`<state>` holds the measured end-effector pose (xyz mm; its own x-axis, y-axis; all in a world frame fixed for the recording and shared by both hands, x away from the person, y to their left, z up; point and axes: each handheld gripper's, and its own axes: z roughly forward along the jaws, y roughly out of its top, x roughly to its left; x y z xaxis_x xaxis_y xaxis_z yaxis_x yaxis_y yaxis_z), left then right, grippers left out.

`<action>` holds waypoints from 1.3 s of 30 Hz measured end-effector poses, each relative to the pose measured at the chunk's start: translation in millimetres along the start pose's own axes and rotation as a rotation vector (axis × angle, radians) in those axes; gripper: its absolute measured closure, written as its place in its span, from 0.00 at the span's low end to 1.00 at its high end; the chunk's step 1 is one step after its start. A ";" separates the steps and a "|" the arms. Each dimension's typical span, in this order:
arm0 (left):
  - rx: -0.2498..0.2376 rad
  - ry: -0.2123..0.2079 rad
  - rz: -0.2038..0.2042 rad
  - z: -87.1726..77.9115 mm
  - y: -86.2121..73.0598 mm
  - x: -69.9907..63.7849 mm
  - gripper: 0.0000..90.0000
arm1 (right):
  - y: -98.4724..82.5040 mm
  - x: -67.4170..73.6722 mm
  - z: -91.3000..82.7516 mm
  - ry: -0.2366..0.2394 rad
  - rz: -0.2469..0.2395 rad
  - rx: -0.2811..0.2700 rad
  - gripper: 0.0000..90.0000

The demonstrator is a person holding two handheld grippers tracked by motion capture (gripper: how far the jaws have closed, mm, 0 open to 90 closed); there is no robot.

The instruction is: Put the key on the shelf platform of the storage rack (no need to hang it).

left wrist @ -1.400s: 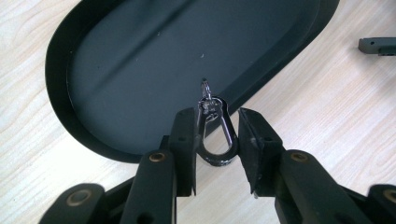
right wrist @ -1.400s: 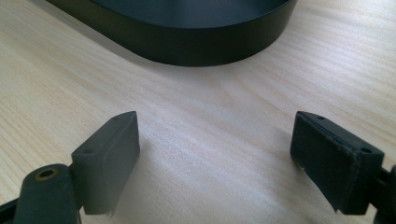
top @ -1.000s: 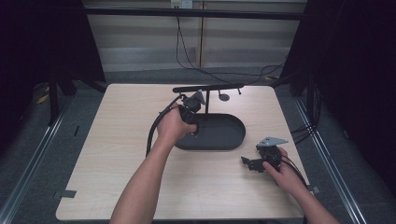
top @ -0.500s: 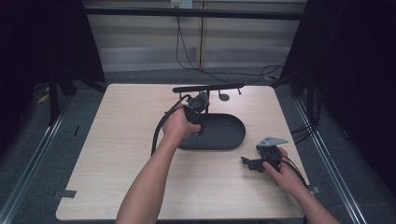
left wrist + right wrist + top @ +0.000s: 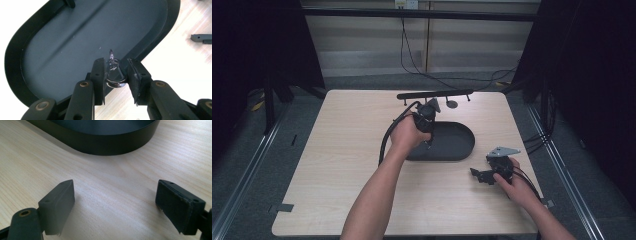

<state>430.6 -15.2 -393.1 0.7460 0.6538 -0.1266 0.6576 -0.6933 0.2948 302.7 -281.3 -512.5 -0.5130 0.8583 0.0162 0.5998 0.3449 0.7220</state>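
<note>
Left claw (image 5: pixel 115 72) clamped on a small metal ring (image 5: pixel 114 75) just above the tray's (image 5: pixel 32 82) near rim, next probably lower and release inside; right claw (image 5: pixel 115 205) spread wide, idle on worktop (image 5: pixel 125 182) beside tray.

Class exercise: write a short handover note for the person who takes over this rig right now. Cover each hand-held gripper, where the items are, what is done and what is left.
Left hand-held gripper: shut on a small metal ring clasp, held above the near edge of the dark oval tray.
Right hand-held gripper: open, holding nothing, low over the wooden table beside the tray.
Done: clasp is picked up.
Left: it probably goes into the tray; move further over it and release. The tray floor looks bare where it shows.
</note>
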 end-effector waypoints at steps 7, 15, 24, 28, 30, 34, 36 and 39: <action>0.004 0.006 0.002 7.3 2.9 -1.8 0.76 | 0.0 0.0 0.0 0.002 -0.001 0.000 0.17; 0.002 0.010 0.012 18.4 6.7 -3.7 0.76 | -0.1 0.2 -0.1 0.003 0.000 0.000 0.17; 0.006 0.013 0.018 27.1 9.5 -4.8 0.76 | -0.2 0.3 -0.2 0.006 -0.001 0.001 0.17; 0.014 0.012 0.034 29.7 10.6 -5.2 0.76 | -0.2 0.3 -0.2 0.007 -0.003 0.000 0.17; 0.012 0.013 0.036 30.7 11.0 -5.2 0.76 | -0.2 0.3 -0.2 0.007 -0.003 0.000 0.17; 0.011 0.018 0.033 32.9 11.2 -3.7 0.76 | -0.2 0.4 -0.2 0.007 -0.003 0.000 0.17; 0.013 0.018 0.034 34.4 11.2 -2.4 0.76 | -0.2 0.4 -0.2 0.008 -0.002 0.000 0.17; 0.000 0.014 0.020 35.6 11.5 -1.6 0.76 | -0.3 0.3 -0.2 0.008 -0.004 -0.001 0.17</action>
<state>440.7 -35.0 -423.3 0.7572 0.6443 -0.1075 0.6429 -0.7060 0.2971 302.3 -281.2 -512.6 -0.5199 0.8540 0.0187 0.5973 0.3478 0.7226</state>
